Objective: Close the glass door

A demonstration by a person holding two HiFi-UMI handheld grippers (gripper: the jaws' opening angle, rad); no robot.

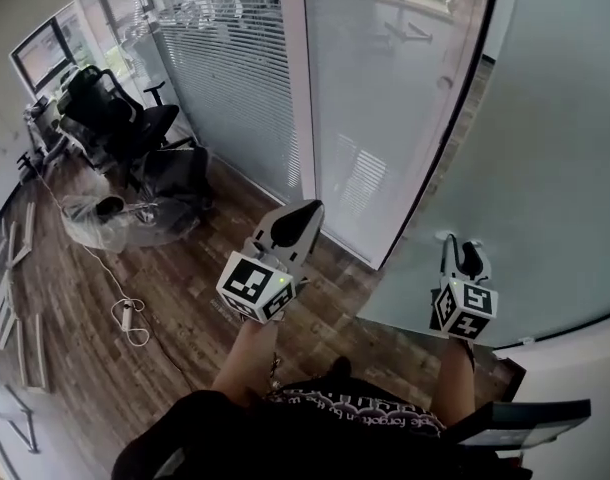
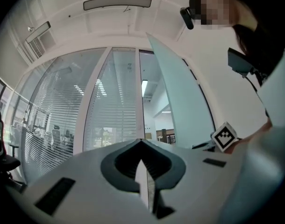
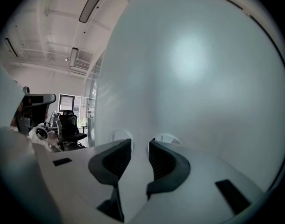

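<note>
the frosted glass door (image 1: 545,148) fills the right half of the head view, standing swung away from the white post (image 1: 297,78) near top centre. its dark edge runs down towards the middle of the frame. in my right gripper view the door (image 3: 189,69) covers nearly everything. left of the post is the glass wall with blinds (image 1: 235,78), then the wooden floor (image 1: 75,308) across the lower left, with a black office chair (image 1: 115,118) in the upper left.

my left gripper (image 1: 303,213) sits at centre, pointing at the glass wall. its own view shows the jaws clenched together with nothing in them (image 2: 141,141).

my right gripper (image 1: 463,248) is at lower right, up against the door. its jaws (image 3: 139,146) stand apart, released and gripping nothing. the tips sit between two round fittings (image 3: 168,136) on the frosted face.
</note>
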